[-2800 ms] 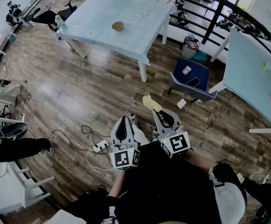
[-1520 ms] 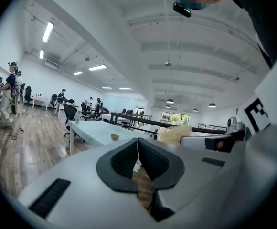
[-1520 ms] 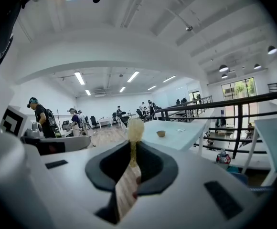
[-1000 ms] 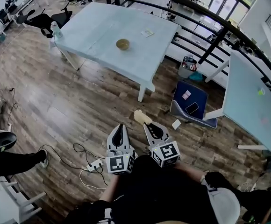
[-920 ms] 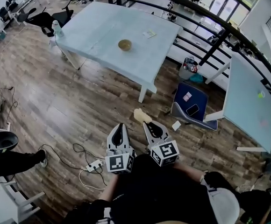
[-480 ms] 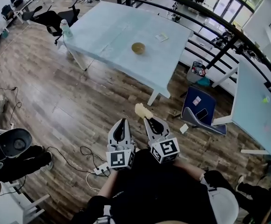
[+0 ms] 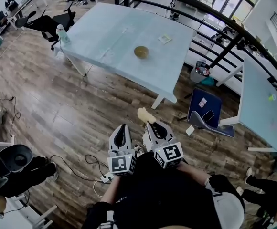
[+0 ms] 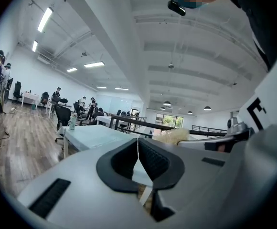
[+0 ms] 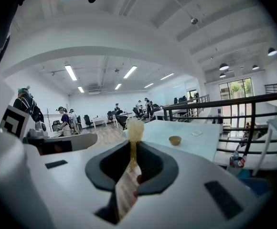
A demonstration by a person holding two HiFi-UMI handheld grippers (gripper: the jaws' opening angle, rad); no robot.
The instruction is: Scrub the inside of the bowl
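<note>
A small tan bowl [image 7: 141, 52] stands alone on the pale blue table [image 7: 110, 30], well ahead of both grippers. In the right gripper view the bowl [image 9: 175, 140] looks small and distant on that table [image 9: 196, 144]. My right gripper [image 7: 151, 124] is shut on a yellowish scrub sponge [image 7: 144, 114], which sticks out beyond the jaws [image 9: 134, 128]. My left gripper [image 7: 123, 127] is held beside it, shut with nothing between its jaws [image 8: 138, 142]. Both are held close to my body, above the wooden floor.
A white note [image 7: 165, 39] lies on the table and a bottle [image 7: 60, 32] stands at its left corner. A blue chair [image 7: 207, 111] and a second table [image 7: 258, 99] are at the right. A power strip with cables [image 7: 105, 177] lies on the floor. A black railing [image 7: 215, 13] runs behind.
The view has shifted as I moved over the floor; the table and bowl sit a little nearer and more central. Both grippers keep their pose, the sponge still held.
</note>
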